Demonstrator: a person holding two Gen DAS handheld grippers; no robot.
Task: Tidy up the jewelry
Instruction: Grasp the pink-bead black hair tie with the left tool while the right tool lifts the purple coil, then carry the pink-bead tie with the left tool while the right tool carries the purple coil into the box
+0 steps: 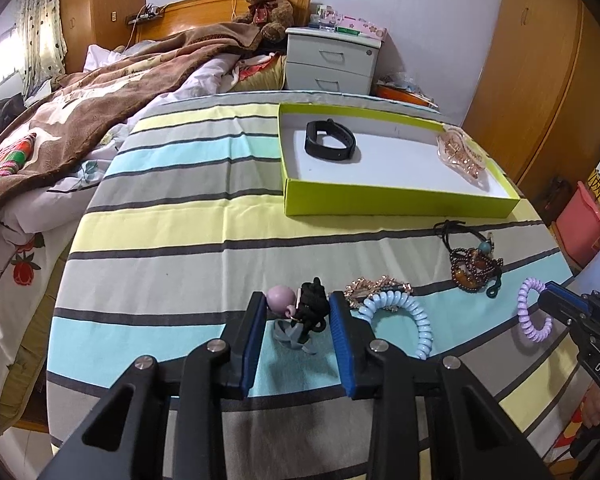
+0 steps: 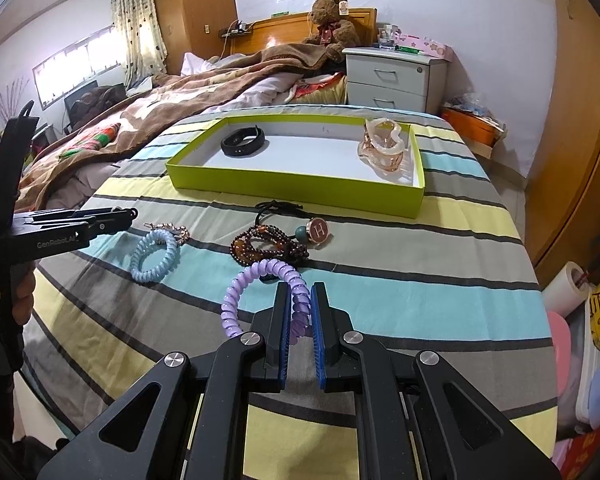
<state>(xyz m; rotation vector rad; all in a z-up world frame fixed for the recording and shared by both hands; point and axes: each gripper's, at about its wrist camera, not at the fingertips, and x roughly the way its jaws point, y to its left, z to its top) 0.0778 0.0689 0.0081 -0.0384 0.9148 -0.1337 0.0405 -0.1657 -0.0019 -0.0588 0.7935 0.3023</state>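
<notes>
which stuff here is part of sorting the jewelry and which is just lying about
Part of the job:
- green box
- black band and clear pink clip in the box
- purple coil tie in right gripper
- black hair tie with pink ball in left gripper
- blue coil tie
- bead bracelets
- gold chain

Lying about:
- teddy bear
- nightstand
- brown blanket

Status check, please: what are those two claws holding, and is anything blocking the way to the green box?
Left gripper shut on black hair tie. Right gripper shut on purple coil tie. Green box ahead, path clear.
</notes>
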